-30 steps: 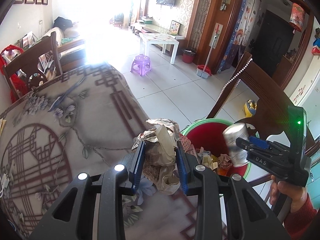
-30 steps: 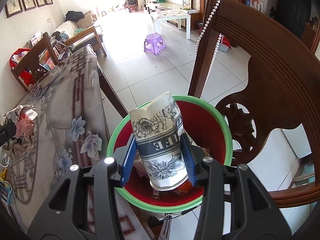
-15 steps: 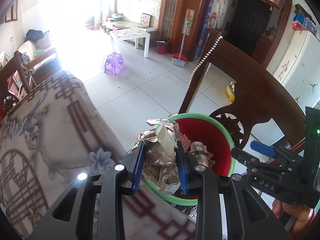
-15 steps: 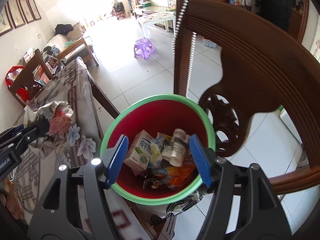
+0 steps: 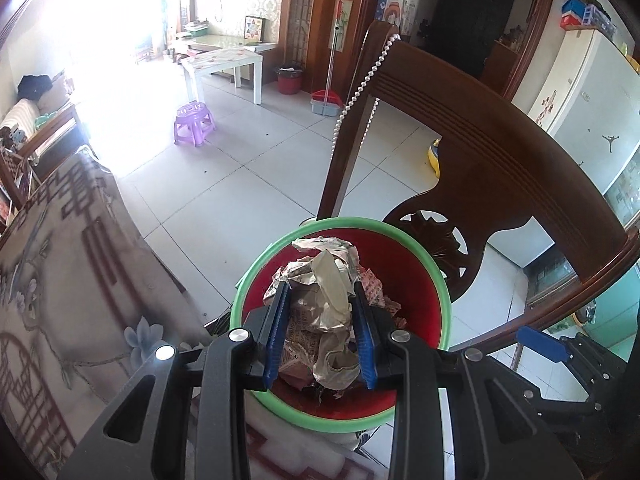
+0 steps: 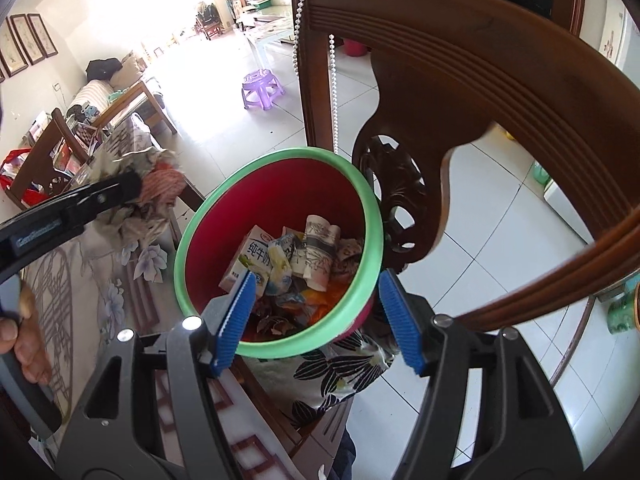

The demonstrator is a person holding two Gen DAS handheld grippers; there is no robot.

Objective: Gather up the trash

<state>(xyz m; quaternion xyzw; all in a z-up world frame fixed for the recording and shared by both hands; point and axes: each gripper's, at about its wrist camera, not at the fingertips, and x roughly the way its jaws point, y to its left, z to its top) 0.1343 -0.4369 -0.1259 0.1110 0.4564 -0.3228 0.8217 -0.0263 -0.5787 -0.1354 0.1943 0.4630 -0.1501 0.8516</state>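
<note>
Left wrist view: the left gripper (image 5: 322, 322) clamps a crumpled wad of printed paper (image 5: 320, 300) over the green-rimmed red plastic bin (image 5: 444, 300). Right wrist view: the right gripper (image 6: 318, 318) hangs spread and empty above that bin (image 6: 276, 196), where a white milk carton (image 6: 250, 258) lies among scraps.

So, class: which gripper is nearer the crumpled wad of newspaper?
Left. The left gripper clamps the crumpled wad of newspaper; the right gripper hangs empty over the bin, apart from it.
</note>
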